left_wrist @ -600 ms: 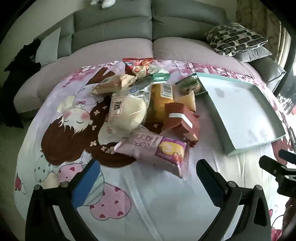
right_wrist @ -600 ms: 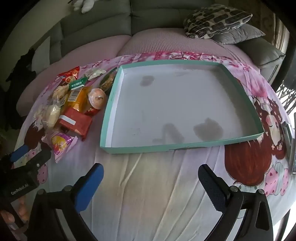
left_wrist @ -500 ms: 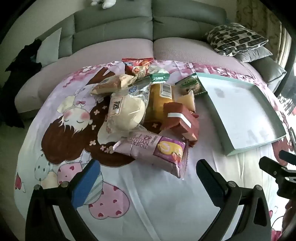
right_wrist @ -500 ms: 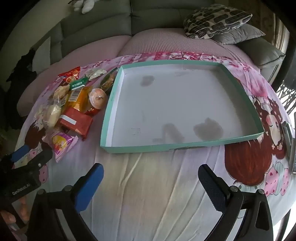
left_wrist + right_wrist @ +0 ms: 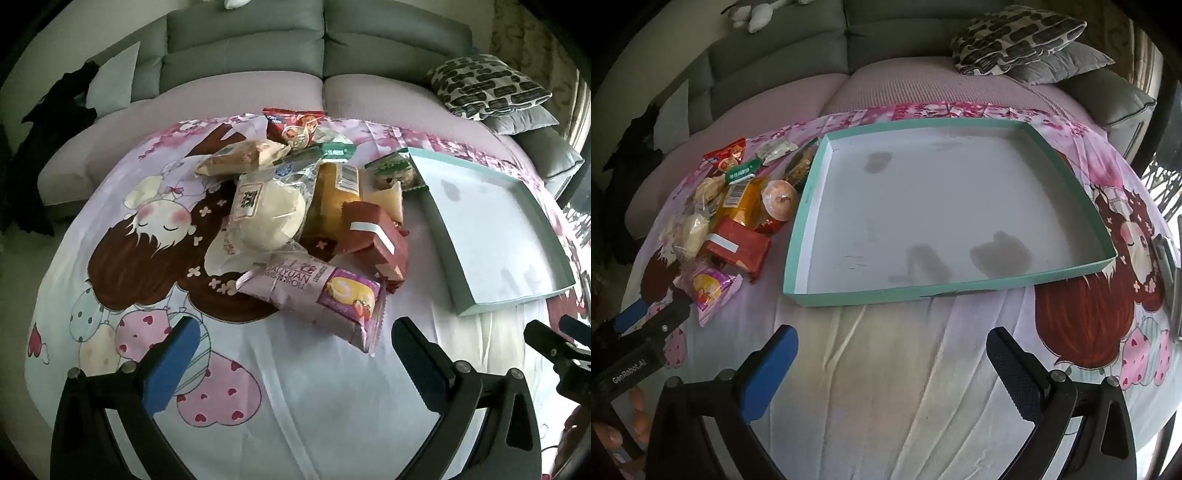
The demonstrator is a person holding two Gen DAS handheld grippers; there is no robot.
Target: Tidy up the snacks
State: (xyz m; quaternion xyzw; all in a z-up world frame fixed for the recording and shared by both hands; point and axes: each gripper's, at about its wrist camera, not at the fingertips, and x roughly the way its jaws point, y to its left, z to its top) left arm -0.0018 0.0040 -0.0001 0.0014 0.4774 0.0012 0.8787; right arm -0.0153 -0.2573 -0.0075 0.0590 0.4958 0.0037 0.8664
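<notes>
A heap of snack packets (image 5: 306, 214) lies on a cartoon-print sheet. Nearest my left gripper (image 5: 295, 345) is a purple Swiss-roll packet (image 5: 317, 291), just beyond the open fingertips. Behind it sit a dark red packet (image 5: 376, 240), a pale round bun in clear wrap (image 5: 269, 214) and an orange cake packet (image 5: 332, 199). A shallow teal tray (image 5: 849, 297) with a bare white floor lies right of the heap. My right gripper (image 5: 890, 350) hangs open over bare sheet in front of the tray, holding nothing. The heap (image 5: 738, 218) appears at the left of the right wrist view.
The sheet (image 5: 886, 387) covers a table in front of a grey sofa (image 5: 258, 55). A patterned cushion (image 5: 1015, 37) rests at the sofa's right end. A person's fingers (image 5: 613, 432) hold the left gripper's handle (image 5: 635, 347).
The left gripper has edged closer to the snack heap, so the purple packet sits nearer its fingertips. The right gripper has barely moved. Both stay open.
</notes>
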